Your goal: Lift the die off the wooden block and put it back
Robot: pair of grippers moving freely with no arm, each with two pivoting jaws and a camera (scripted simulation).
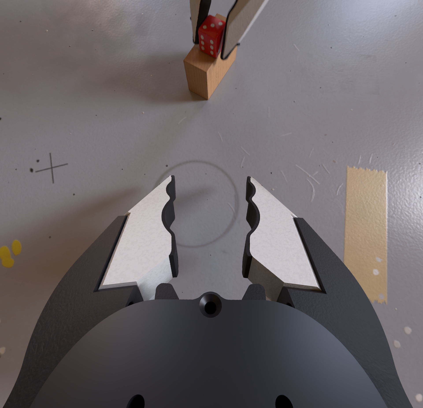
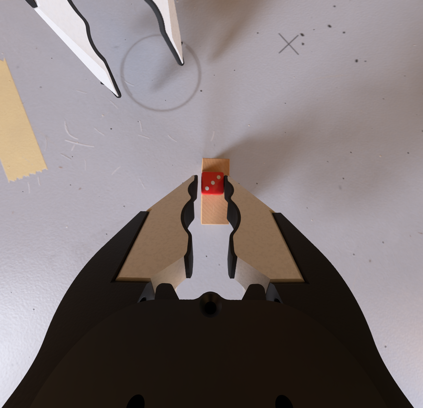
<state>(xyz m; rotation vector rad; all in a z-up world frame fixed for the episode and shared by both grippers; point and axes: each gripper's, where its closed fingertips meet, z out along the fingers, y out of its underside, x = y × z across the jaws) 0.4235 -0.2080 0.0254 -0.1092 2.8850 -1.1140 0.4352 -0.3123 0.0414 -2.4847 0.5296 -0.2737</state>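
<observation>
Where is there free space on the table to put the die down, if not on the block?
Bare grey table lies between the wooden block and the pencil cross. The pencil circle is crowded by the left gripper. The right gripper flanks the die.

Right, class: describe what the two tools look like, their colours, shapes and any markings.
The left tool has a dark grey, rounded body and two white, tapered fingers with wavy black inner pads. The right tool has the same shape, but with a black body and tan fingers. Each body has a round hole at the centre. No cables or markings show.
</observation>
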